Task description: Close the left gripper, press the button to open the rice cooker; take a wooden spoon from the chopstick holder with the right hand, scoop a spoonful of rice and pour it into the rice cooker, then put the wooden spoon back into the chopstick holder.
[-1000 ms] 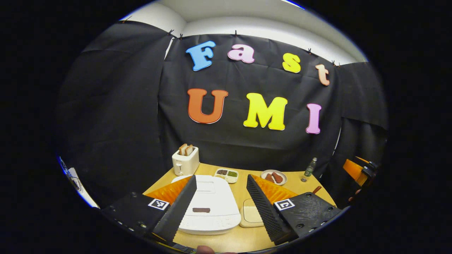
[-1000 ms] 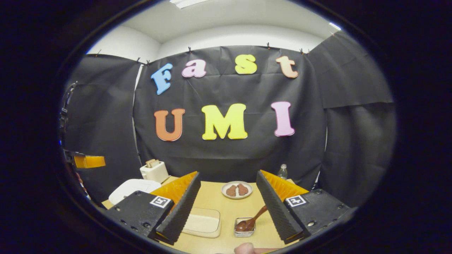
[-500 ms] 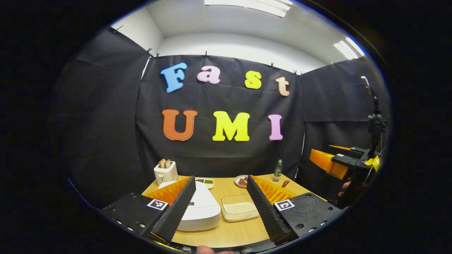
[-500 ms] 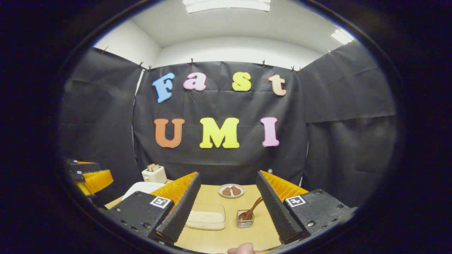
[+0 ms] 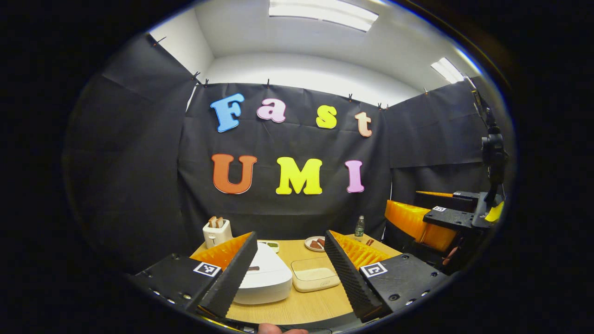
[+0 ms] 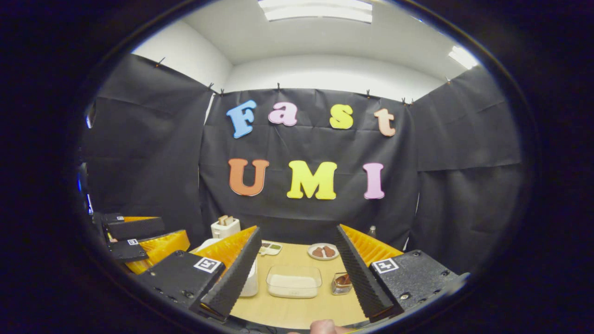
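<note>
Both grippers hang above the near edge of the light wooden table (image 5: 297, 306), and I see each with its fingers spread wide, pinching nothing: my left gripper (image 5: 288, 271) frames the white rice cooker (image 5: 264, 278), lid down, with the clear rectangular tub of rice (image 5: 314, 279) just right of it. My right gripper (image 6: 297, 273) frames that tub (image 6: 293, 281) and the small clear chopstick holder (image 6: 341, 284) beside it, brown wooden spoon (image 6: 344, 279) inside, partly hidden by the right finger. At the back: white toaster (image 5: 217, 232) with bread slices, plate of brown food (image 6: 323, 251), small bottle (image 5: 359, 227).
</note>
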{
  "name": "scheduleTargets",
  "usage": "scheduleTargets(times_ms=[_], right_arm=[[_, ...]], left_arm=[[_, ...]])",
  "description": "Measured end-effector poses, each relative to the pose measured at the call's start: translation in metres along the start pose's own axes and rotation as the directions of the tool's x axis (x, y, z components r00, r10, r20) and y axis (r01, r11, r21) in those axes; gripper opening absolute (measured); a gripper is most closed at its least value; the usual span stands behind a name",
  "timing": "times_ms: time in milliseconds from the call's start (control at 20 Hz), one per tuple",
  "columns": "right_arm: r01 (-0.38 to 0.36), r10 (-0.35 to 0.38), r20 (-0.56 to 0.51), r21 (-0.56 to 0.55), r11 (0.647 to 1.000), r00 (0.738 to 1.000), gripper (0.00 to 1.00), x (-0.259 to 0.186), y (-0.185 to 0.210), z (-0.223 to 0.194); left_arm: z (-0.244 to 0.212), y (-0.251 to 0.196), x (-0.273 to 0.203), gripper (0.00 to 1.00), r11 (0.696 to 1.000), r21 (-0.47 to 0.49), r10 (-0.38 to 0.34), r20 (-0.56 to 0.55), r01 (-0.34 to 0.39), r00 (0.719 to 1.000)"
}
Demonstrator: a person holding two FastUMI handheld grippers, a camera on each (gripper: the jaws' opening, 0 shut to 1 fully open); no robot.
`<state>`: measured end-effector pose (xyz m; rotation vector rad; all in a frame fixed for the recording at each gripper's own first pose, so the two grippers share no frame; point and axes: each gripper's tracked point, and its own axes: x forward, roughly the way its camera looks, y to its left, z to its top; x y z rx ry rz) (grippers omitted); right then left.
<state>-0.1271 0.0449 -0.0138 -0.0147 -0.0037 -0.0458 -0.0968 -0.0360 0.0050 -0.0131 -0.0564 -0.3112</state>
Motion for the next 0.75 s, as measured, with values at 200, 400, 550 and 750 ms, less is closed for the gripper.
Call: scheduleTargets(times_ms=[200, 400, 550, 750], right_arm=[[0.011, -0.011, -0.054, 0.006, 1.0, 0.999, 1.0, 0.006, 0.0, -0.017], [0.006, -0.006, -0.051, 0.005, 1.0, 0.999, 1.0, 0.006, 0.006, -0.018], [-0.002, 0.003, -0.064, 0.012, 1.0, 0.998, 1.0, 0.009, 0.011, -0.026], [0.032, -0.026, -0.091, 0.066, 0.997, 0.996, 1.0, 0.012, 0.002, -0.033]], left_arm=[[0.006, 0.013, -0.004, 0.94, 1.0, -0.001, 0.026, 0.028, -0.026, 0.999], [-0.001, 0.017, -0.001, 0.94, 0.999, 0.017, 0.034, 0.022, -0.035, 0.999], [-0.004, 0.011, 0.001, 0.94, 0.999, 0.038, 0.019, 0.019, -0.02, 1.0], [-0.005, 0.009, 0.003, 0.94, 0.998, 0.053, 0.016, 0.028, -0.017, 0.999]])
